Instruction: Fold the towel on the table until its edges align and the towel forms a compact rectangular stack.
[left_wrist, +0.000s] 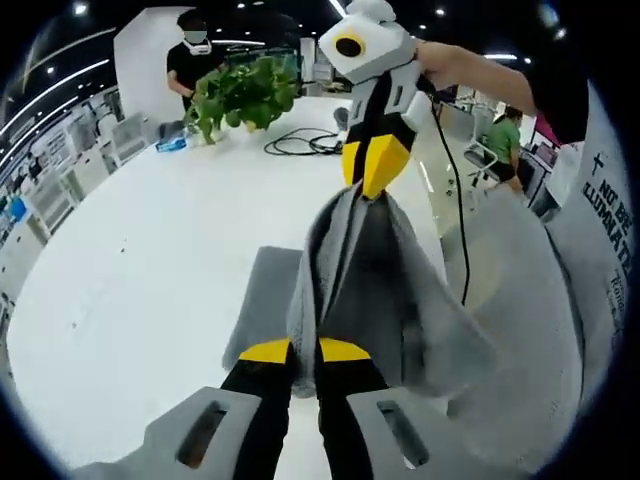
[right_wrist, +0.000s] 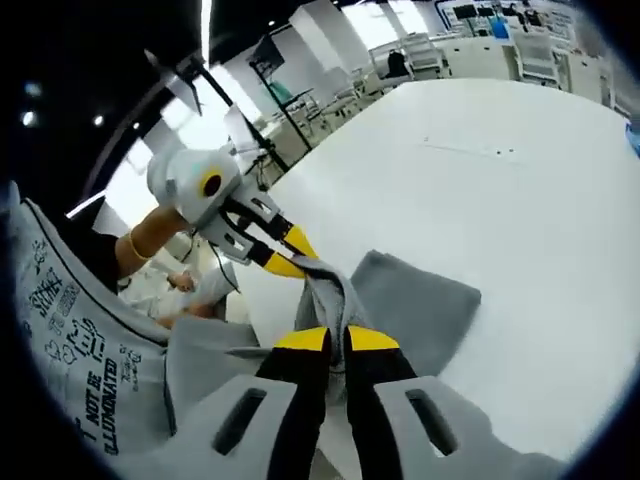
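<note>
Towel (left_wrist: 370, 290), grey: lifted above the white table (left_wrist: 150, 260), one part resting on it. Left gripper (left_wrist: 304, 352) and right gripper (right_wrist: 335, 340) each clamped on a bunched edge.

One grey towel (left_wrist: 370, 290) hangs above one white desk (left_wrist: 150, 280), gripped by two sets of tongs: the left tongs (left_wrist: 305, 352), with two yellow-tipped jaws pinched on the cloth, and the right tongs (left_wrist: 372, 165), likewise with two yellow-tipped jaws closed on it. In the right gripper view the same count holds: one towel (right_wrist: 420, 305), one desk (right_wrist: 520, 200), the right tongs (right_wrist: 336, 340) and the left tongs (right_wrist: 290, 252). At the desk's far end stand one leafy green plant (left_wrist: 245, 95), one coiled black cable (left_wrist: 300, 143) and one small blue item (left_wrist: 172, 144). Two people appear in the background: one in black (left_wrist: 195, 65), one in green (left_wrist: 505, 140).
</note>
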